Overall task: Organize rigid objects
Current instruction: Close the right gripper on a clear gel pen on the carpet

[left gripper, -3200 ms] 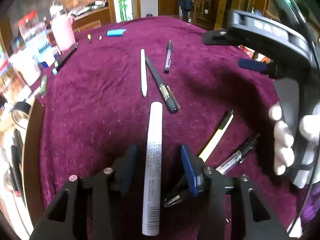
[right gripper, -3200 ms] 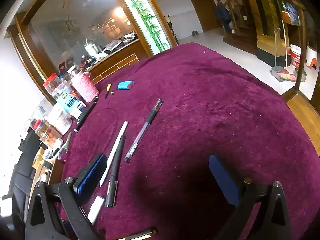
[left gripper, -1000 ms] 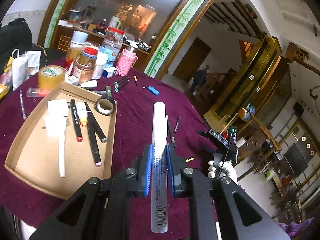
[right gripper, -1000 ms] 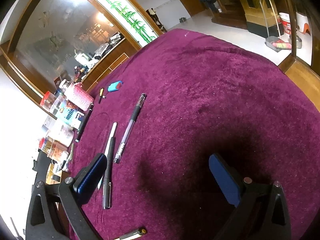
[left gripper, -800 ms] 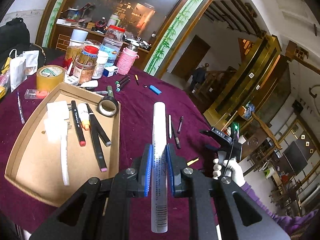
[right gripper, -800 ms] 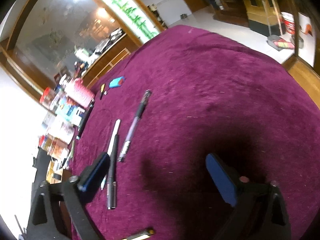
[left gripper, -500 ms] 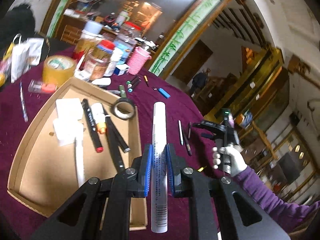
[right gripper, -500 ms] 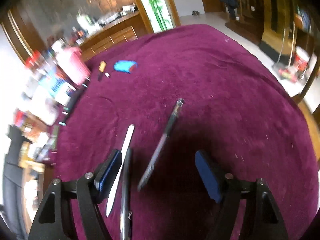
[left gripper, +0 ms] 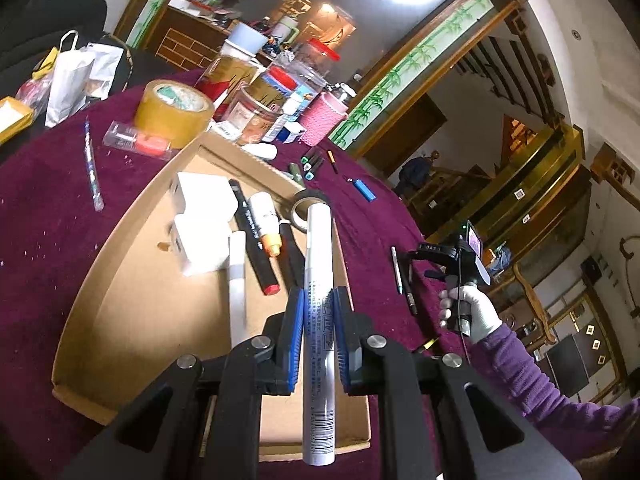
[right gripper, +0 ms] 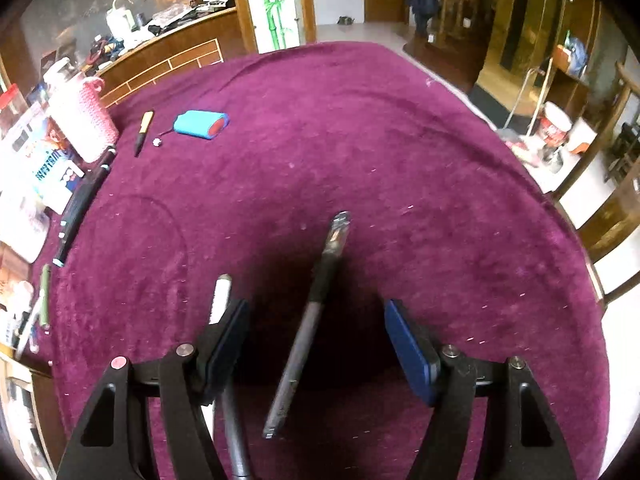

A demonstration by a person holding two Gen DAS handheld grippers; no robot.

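White cylindrical paint marker (left gripper: 318, 300) sits clamped between the blue pads of the left claw (left gripper: 318, 344), now swung further over the shallow cardboard tray (left gripper: 120, 280) than half a second ago. Left of that claw, the tray holds white blocks (left gripper: 200, 220) and a black red-tipped marker (left gripper: 256, 248); a black tape roll (left gripper: 308, 204) lies just ahead. On the right, the right claw (right gripper: 316, 344) has dropped closer to the maroon desk (right gripper: 400, 160), spread wide and empty, straddling a dark slender pen (right gripper: 316, 312); a white pen (right gripper: 220, 296) touches its left pad.
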